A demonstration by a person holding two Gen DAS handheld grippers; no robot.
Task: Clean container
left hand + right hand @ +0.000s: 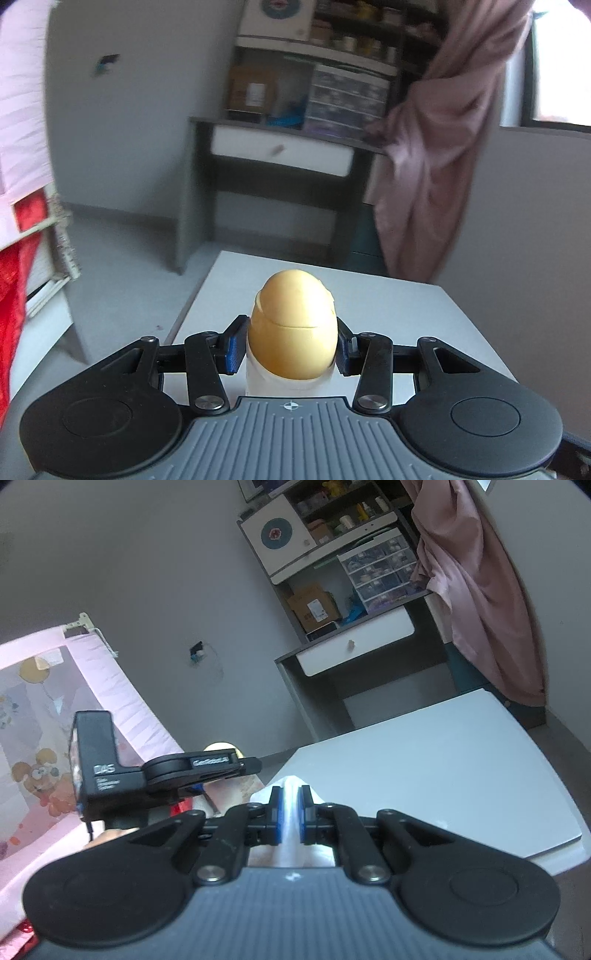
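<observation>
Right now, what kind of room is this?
Probably a child's bedroom or playroom at home: a pink cartoon-print cot side, a desk with a white drawer, cluttered shelves and a pink curtain.

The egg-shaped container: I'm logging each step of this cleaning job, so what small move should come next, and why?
Probably bring the right hand-held gripper, shut on the white tissue, leftward to the yellow egg-shaped container. The left hand-held gripper already clamps the container above the white table, and in the right wrist view the tissue is still clear of it, so wiping has not begun.
</observation>
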